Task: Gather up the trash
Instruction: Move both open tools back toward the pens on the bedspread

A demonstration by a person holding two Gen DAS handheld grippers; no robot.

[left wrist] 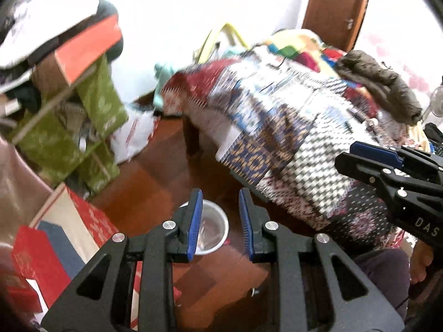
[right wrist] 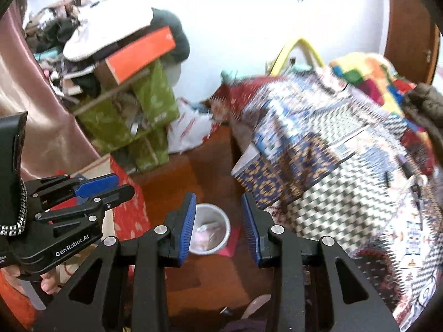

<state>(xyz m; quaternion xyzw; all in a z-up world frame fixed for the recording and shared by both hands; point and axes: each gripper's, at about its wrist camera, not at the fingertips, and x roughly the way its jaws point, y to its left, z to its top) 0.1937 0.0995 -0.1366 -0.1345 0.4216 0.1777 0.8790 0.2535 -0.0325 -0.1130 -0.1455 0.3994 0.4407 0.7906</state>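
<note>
A small white trash bin (left wrist: 214,231) stands on the red-brown wooden floor beside the bed; it also shows in the right wrist view (right wrist: 211,229) with pale wrappers inside. My left gripper (left wrist: 220,225) is open and empty, held above the bin. My right gripper (right wrist: 220,228) is open and empty, also above the bin. Each gripper shows in the other's view: the right one at the right edge (left wrist: 368,163), the left one at the left edge (right wrist: 113,185).
A bed with a patterned quilt (left wrist: 290,127) fills the right side, with a dark jacket (left wrist: 382,83) on it. Green fabric shelves (left wrist: 83,127) with an orange box stand at the left. Red boxes (left wrist: 69,232) lie at the lower left. A white plastic bag (right wrist: 188,130) lies by the wall.
</note>
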